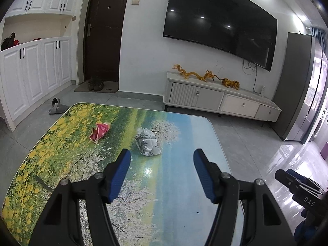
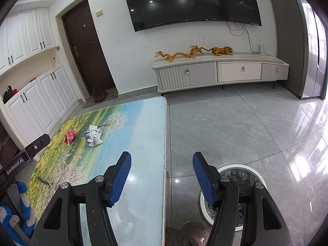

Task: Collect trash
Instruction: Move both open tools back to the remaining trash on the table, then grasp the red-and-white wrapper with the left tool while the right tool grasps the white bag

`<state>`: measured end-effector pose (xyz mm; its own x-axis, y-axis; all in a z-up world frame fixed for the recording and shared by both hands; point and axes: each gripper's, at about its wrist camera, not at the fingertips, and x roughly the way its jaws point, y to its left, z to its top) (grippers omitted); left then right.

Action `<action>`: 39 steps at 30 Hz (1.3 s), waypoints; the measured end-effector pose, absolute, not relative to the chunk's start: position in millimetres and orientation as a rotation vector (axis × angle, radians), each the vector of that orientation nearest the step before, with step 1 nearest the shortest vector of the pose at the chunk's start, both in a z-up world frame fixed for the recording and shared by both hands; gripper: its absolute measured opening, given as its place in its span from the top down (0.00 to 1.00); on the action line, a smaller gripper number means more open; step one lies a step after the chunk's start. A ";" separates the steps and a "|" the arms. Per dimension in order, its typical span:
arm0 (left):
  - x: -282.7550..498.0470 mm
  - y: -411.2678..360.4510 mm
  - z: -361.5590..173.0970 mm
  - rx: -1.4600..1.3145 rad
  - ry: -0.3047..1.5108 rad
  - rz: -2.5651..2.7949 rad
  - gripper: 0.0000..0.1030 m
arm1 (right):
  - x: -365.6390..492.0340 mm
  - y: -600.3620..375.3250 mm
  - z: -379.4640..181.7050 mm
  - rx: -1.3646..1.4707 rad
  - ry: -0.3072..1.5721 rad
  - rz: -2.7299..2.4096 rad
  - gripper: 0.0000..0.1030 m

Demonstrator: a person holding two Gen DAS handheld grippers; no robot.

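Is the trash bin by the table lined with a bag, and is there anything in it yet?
Lined: a dark bag covers the inside of the white bin. Some small coloured scraps show near the bottom, but the right gripper hides most of it, so how full, cannot tell.

A crumpled red paper wrapper (image 1: 99, 132) lies on the flower-picture table (image 1: 180, 184), left of a crumpled white paper bag (image 1: 148, 141). A round white trash bin (image 2: 258, 177) stands on the floor, right of the table.
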<state>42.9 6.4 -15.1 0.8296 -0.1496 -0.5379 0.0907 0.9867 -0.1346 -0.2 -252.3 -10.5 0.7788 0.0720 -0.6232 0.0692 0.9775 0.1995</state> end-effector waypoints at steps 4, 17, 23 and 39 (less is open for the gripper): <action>42.7 17.7 -18.3 -0.120 0.578 -0.122 0.40 | 4.1 -241.1 -9.7 0.192 0.688 0.006 0.42; 57.8 52.4 -37.3 -0.155 0.610 -0.091 0.40 | 28.6 -202.6 -17.8 0.123 0.730 0.047 0.42; 73.9 63.7 -54.0 -0.168 0.653 -0.092 0.40 | 44.7 -188.6 -26.4 0.108 0.760 0.077 0.42; 166.1 151.1 -92.7 -0.204 0.711 -0.070 0.33 | 135.4 -100.7 -57.1 0.005 0.829 0.321 0.37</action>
